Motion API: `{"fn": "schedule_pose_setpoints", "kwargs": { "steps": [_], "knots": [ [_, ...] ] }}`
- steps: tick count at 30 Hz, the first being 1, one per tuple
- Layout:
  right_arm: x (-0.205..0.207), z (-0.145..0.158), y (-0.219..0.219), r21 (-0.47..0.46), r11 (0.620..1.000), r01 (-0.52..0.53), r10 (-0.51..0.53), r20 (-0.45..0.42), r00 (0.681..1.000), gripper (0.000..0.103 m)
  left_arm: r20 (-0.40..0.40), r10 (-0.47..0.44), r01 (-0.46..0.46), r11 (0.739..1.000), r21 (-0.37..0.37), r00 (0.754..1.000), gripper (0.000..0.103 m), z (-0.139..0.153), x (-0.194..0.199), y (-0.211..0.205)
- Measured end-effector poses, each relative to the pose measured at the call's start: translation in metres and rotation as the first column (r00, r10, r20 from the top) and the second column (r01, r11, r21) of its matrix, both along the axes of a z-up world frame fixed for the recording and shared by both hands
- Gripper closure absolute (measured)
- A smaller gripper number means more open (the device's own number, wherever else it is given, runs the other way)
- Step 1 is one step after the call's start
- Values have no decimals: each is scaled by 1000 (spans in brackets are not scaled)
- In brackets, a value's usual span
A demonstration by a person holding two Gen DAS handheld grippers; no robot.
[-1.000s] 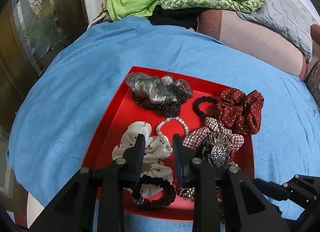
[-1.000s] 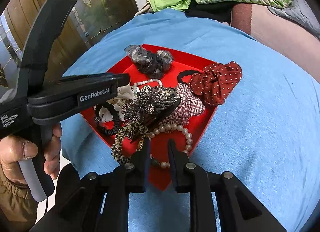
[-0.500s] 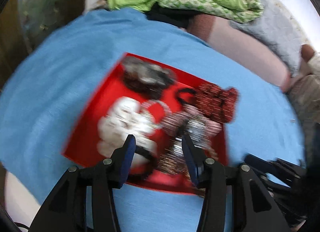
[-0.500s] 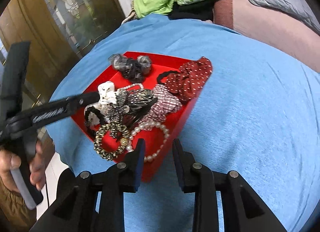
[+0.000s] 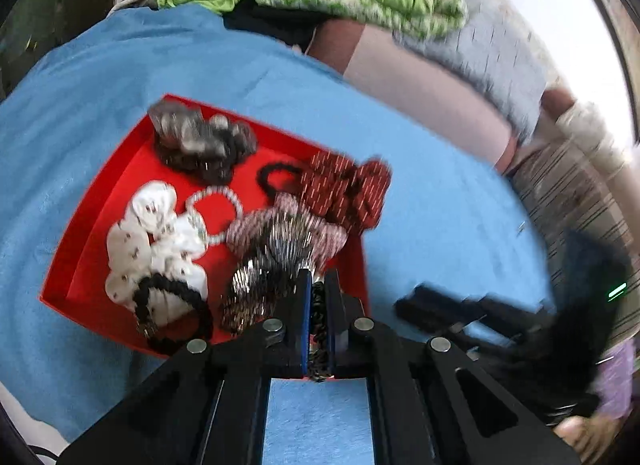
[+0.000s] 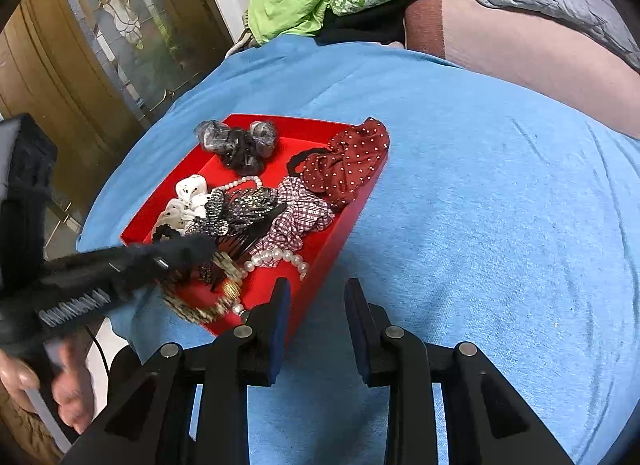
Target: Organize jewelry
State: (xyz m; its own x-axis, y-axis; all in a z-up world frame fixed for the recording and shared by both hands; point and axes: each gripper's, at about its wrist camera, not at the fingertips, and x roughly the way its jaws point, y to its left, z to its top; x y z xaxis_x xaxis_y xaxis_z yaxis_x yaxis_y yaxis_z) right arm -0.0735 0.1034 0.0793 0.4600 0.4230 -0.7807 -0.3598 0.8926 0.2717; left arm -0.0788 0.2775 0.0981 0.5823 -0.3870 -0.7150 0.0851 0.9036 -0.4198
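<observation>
Through the left wrist camera I see my left gripper point(image 5: 317, 307) with its fingers pinched together on a dark leopard-patterned bracelet point(image 5: 318, 317) at the near edge of the red tray point(image 5: 120, 169), which sits on the blue cloth point(image 5: 80, 105). In the tray lie a white scrunchie point(image 5: 152, 241), a black hair tie point(image 5: 172, 305), a red dotted scrunchie point(image 5: 344, 189) and a rhinestone comb point(image 5: 276, 261). Through the right wrist camera my right gripper point(image 6: 316, 313) hovers just past the tray's near corner, fingers partly apart with only cloth between them. A pearl strand point(image 6: 280, 259) lies by the tray's near wall.
</observation>
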Motion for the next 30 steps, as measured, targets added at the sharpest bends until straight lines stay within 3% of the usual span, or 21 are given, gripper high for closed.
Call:
{"fn": "schedule_pose_setpoints", "kwargs": {
  "steps": [5,11,13,15,17,18,23,26,30],
  "knots": [
    [3,-3,2,5,1000,-5,5,-6,1000,72,23,73,-69,989,-130,997,97,18,24,39],
    [5,-8,3,6,1000,-6,6,-15,1000,72,-28,123,-126,983,-134,992,97,-4,78,63],
    [8,-9,4,3,1000,-8,8,-16,1000,72,-38,130,-133,986,-103,991,97,-15,92,64],
    [10,-9,4,3,1000,-7,7,-17,1000,72,-47,119,-123,990,-73,992,88,-22,102,61],
    [14,-10,4,2,1000,-5,5,-22,1000,72,-56,104,-108,991,-74,993,51,-23,105,60],
    [17,-9,6,-3,1000,-4,4,-20,1000,72,-47,106,-109,991,-72,993,44,-20,103,60],
    [47,7,10,-16,1000,25,-24,37,999,72,-14,109,-109,993,-37,994,40,2,84,64],
    [72,14,17,-33,999,42,-40,59,997,73,23,138,-139,988,60,990,36,14,66,66],
    [104,4,35,-61,998,21,-20,19,1000,77,73,188,-198,965,170,980,31,20,45,73]
  ]
}}
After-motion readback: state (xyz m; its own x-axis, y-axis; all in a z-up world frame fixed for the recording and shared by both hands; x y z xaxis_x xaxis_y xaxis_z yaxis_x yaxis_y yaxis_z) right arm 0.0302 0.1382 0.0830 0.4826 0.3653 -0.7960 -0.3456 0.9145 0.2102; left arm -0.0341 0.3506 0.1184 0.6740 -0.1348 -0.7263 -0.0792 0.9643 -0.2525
